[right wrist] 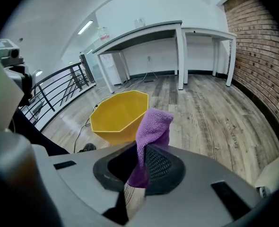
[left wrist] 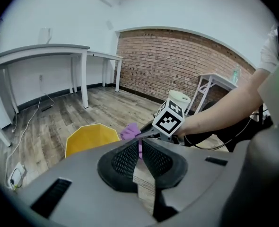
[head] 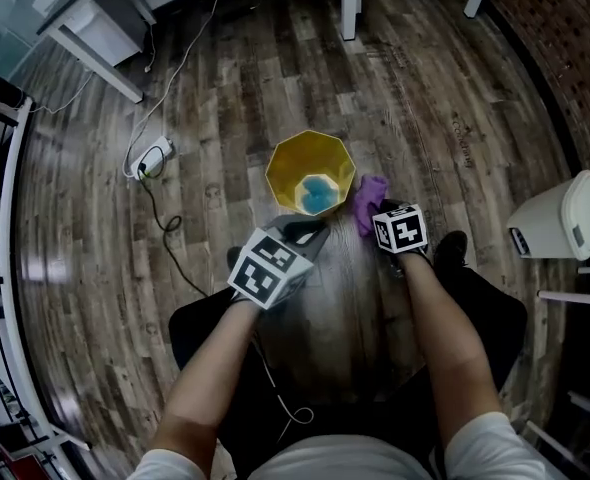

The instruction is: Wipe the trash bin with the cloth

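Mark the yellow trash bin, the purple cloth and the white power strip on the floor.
yellow trash bin [head: 287,168], head view, on its inner left wall.
purple cloth [right wrist: 153,126], right gripper view, on its upright upper fold.
white power strip [head: 153,154], head view, on the middle of its casing.

Head cam looked steeply down on floor [head: 445,98]; both gripper cams sat low, close, all 3 sharing yellow bin [head: 293,160].

Wears white short sleeves [head: 490,438], dark trousers [head: 490,313] and a dark shoe [head: 453,248]. Bears a grey left tool [left wrist: 140,143] and right tool [right wrist: 142,150], each with black mesh-textured pads [left wrist: 123,157] and a cube [head: 268,268] of black-and-white square markers. Trails a thin dark cable [head: 280,398] across the lap, below the left tool.
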### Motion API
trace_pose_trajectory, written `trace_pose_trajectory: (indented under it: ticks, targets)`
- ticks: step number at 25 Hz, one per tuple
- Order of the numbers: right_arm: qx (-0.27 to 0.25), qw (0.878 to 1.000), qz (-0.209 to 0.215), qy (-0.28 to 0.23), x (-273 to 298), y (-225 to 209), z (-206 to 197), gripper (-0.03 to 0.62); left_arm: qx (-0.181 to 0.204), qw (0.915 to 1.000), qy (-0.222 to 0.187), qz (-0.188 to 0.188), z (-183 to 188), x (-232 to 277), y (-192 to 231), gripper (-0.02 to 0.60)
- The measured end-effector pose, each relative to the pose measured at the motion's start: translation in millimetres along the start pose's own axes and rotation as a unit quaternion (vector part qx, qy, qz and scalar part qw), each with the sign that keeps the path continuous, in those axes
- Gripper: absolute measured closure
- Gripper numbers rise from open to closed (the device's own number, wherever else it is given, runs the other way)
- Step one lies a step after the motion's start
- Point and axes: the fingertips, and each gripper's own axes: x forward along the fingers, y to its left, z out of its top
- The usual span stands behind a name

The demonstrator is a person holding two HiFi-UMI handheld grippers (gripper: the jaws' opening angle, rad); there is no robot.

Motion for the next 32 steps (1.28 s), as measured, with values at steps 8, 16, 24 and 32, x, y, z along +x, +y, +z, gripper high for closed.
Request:
trace_pose_trajectory:
  ticks: [8,16,24,32]
  targets:
    - [-0.035,0.999,-0.014,0.01,-24.7,4.1,6.3,0.547,-0.015,0.9997,-0.021,-0.002,5.5,-14.0,-16.0,0.563]
    - [-0.035,0.999,-0.019,0.017,-31.8,4.9,12.4,0.547,-0.043,0.9985,-0.033,0.002,0.8,-25.3,-17.7,0.563]
    - [-0.038,0.999,-0.025,0.012,-36.1,6.6,29.5,0.548,-0.069,0.9973,-0.027,0.001,-4.5,-36.0,-20.5,0.563]
    - [-0.022,0.999,-0.023,-0.01,-62.1,17.1,42.4,0.547,-0.094,0.9933,-0.066,0.017,8.1,-57.8,-31.4,0.563]
